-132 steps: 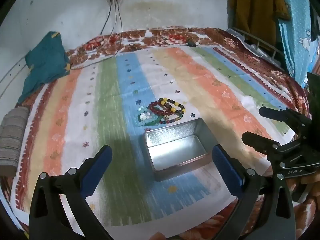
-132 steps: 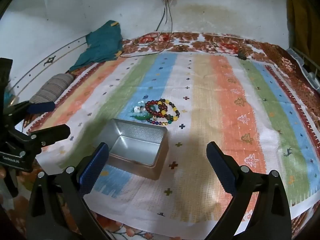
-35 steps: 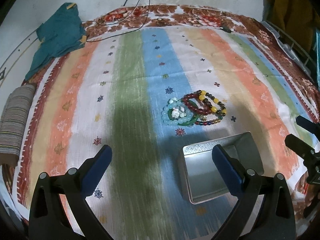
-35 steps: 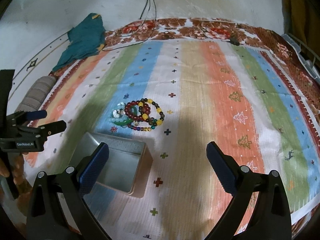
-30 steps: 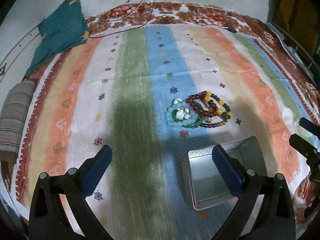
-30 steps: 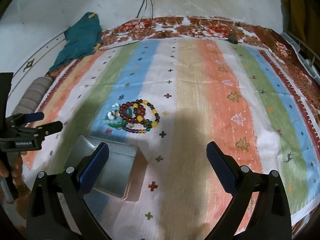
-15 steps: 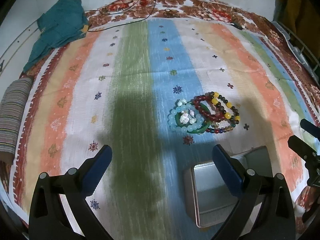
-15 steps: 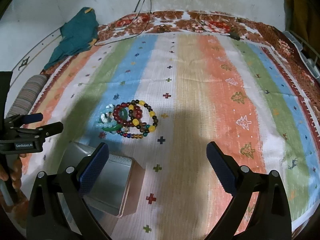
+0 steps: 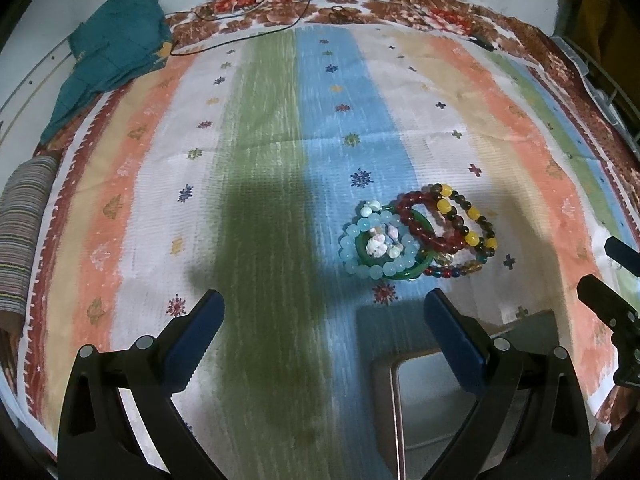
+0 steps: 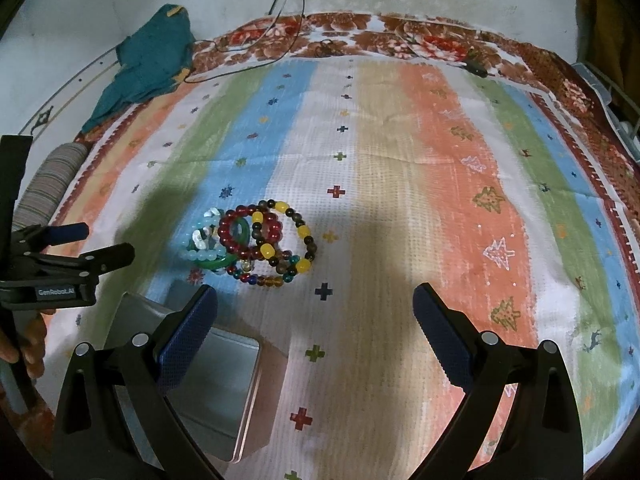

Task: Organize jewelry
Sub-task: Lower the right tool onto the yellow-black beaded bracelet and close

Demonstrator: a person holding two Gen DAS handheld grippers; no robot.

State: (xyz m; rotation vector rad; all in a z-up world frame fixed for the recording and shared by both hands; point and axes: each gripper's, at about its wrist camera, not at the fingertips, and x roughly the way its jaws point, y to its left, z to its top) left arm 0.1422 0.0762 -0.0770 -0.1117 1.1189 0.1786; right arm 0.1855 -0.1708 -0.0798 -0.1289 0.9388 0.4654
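A heap of bead bracelets (image 9: 416,238) (image 10: 252,244) lies on the striped cloth: pale blue beads, a green bangle, dark red beads, yellow and dark beads. An open metal tin (image 9: 432,396) (image 10: 212,384) sits just in front of the heap. My left gripper (image 9: 324,312) is open and empty, hovering left of and short of the bracelets; it also shows at the left edge of the right wrist view (image 10: 92,242). My right gripper (image 10: 316,308) is open and empty, short of the heap and to its right, over the tin's right edge; its fingers (image 9: 600,292) reach into the left wrist view's right edge.
The striped cloth (image 9: 272,160) covers a bed with a floral border. A teal cloth (image 9: 112,44) lies at the far left corner, a striped roll (image 9: 20,228) at the left edge. Cables (image 10: 288,20) trail down the wall. A hand (image 10: 28,344) holds the left gripper's handle.
Both grippers have moved forward and lower over the bed, so the bracelets look closer and the tin has slid toward the bottom of both views. Both stay open.
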